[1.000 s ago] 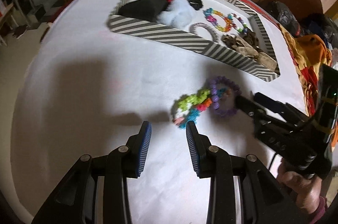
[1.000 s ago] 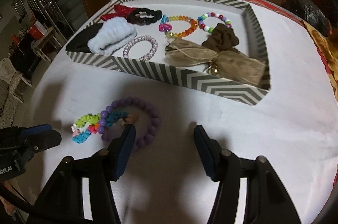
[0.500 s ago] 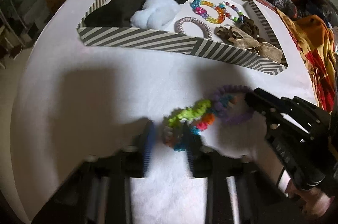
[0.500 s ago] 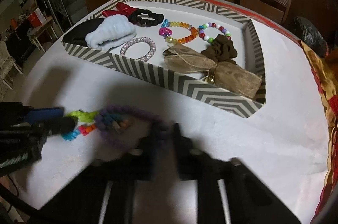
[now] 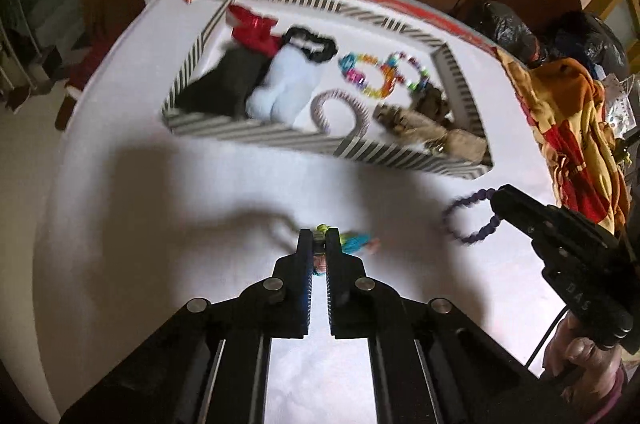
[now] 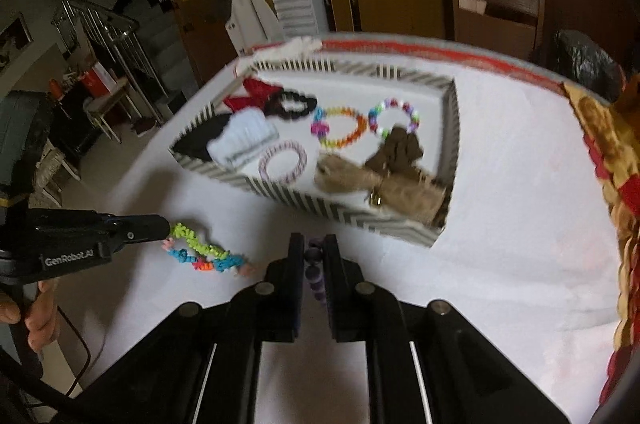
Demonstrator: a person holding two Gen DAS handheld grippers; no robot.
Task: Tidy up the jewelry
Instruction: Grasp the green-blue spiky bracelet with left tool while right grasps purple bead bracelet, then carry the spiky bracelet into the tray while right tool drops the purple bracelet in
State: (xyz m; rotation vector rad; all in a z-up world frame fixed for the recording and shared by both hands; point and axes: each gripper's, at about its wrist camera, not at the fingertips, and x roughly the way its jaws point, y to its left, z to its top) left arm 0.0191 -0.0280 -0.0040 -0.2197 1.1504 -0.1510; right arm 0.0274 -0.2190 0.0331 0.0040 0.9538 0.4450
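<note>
My left gripper (image 5: 319,238) has its jaws closing on a multicoloured bead bracelet (image 5: 356,240), and the pads pinch one end while the rest trails to the right just above the white table. In the right wrist view this bracelet (image 6: 204,252) hangs from the left gripper (image 6: 166,224). The right gripper (image 6: 313,244) is shut on a purple bead bracelet (image 6: 313,272). From the left wrist view that purple ring (image 5: 448,224) dangles off the right gripper (image 5: 500,196), lifted clear of the table. The striped tray (image 5: 280,136) lies beyond both.
The tray (image 6: 320,208) holds a red bow, black and pale blue scrunchies, a pink coil band, two bead bracelets (image 6: 340,128) and a tan bow (image 6: 384,188). An orange cloth (image 5: 572,128) drapes the table's right side. A wooden chair (image 6: 496,12) stands behind.
Both grippers went from open to shut, each on a bracelet. The two tangled bracelets came apart and both were lifted off the table.
</note>
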